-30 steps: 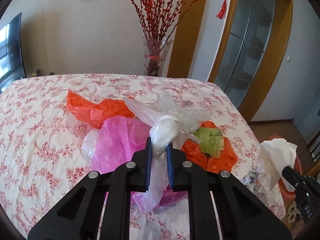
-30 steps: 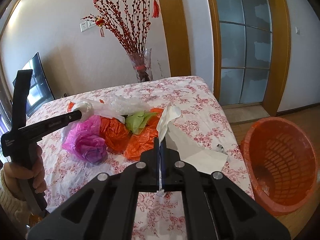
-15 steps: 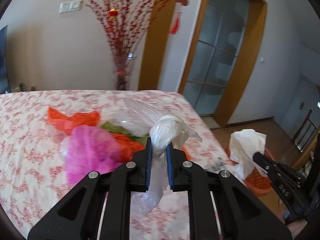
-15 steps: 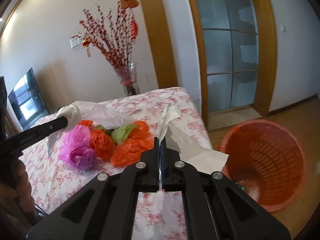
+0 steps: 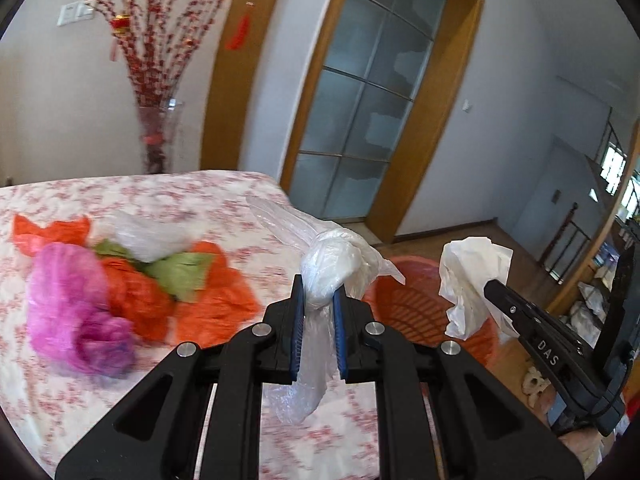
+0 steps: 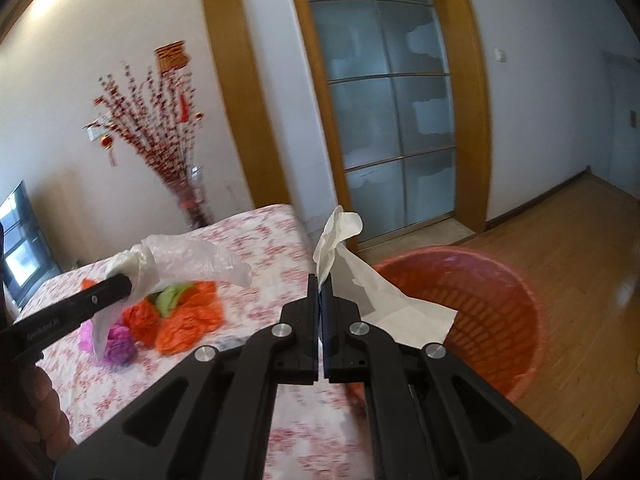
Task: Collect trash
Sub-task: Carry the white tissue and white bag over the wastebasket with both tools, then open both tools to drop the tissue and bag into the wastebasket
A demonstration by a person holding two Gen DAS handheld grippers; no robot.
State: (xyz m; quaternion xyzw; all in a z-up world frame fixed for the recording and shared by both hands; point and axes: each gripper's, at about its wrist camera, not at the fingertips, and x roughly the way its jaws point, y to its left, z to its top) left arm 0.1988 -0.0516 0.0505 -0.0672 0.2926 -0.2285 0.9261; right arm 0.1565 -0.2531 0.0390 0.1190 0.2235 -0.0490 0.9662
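A: What is the surface, and what room is it?

B: A table under a white cloth with a red flower print. Behind it is a pale wall, a wood-framed door of frosted glass panes, and a wooden floor to the right. A TV stands at the far left in the right wrist view.

A: What else is around?

B: A glass vase of red-berried branches at the far edge of the table, with a wall switch above it to the left. On the cloth lies a heap of crumpled bags: a pink bag nearest, orange bags to its right, a green bag and a clear one behind. An orange basket stands on the floor just beside the table's right end.

A: Does anything block the way to the basket?

B: Its mouth is open and uncovered. The table edge sits close on its left.

A: And the tongs?

B: The left gripper is clamped on a clear bag, held in the air over the table's right edge, just left of the basket. The right gripper is closed tight on a white paper, held over the basket's near-left rim.

A: How do the two pieces lie?

B: The clear bag runs lengthwise along the fingers: its bunched end and a twisted tail point up and away, and a loose tail hangs down towards the camera. The paper's narrow crumpled end points up; its broad flat part slopes down to the right, over the basket.
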